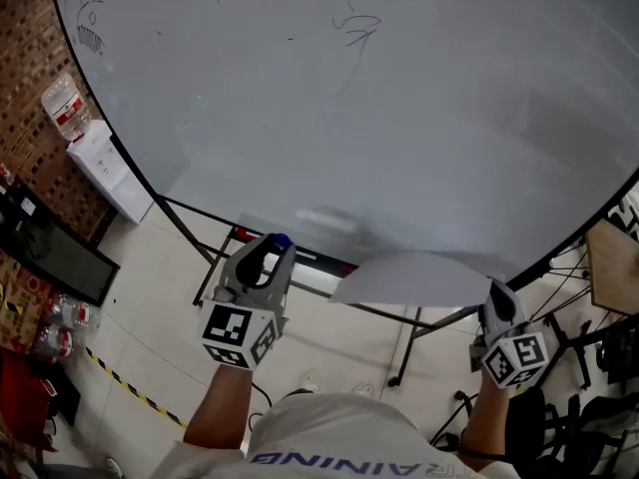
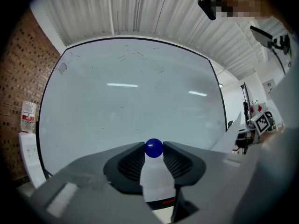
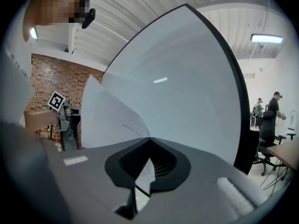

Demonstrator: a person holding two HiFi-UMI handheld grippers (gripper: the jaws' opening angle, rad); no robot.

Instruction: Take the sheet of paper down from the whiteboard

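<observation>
The right tool [image 3: 149,139] has its jaws pressed together on one edge of the sheet [image 3: 105,120]. The left tool [image 2: 154,149] has its ribbed black pads set wider, closed on either side of a white peg [image 2: 156,178] with a glossy blue ball tip, which stands up between them.

The sheet is off the whiteboard [image 1: 349,118]. It hangs in the air below the board's lower edge, between the two tools. In the head view it lies nearly flat, and its long axis runs from the right tool across toward the left tool. Its free end is near that tool but not touching it.

Only the head view gives the sheet's whole outline, a thin, plain white, slightly bowed rectangle. The right gripper view alone shows the pinch itself, with the paper curving up and away to the left of the jaws. The left gripper view catches just a narrow sliver of the sheet at its right side, and it is the only view where the peg's body is clear.

The board is broad, smooth and pale grey with a thin black frame. A few faint scribbles [image 1: 354,28] sit near its top. Left of it are a brick wall [image 1: 30,58] and a clear bottle [image 1: 65,103] on a white cabinet [image 1: 105,168]. The floor [image 1: 160,317] is pale tile.
</observation>
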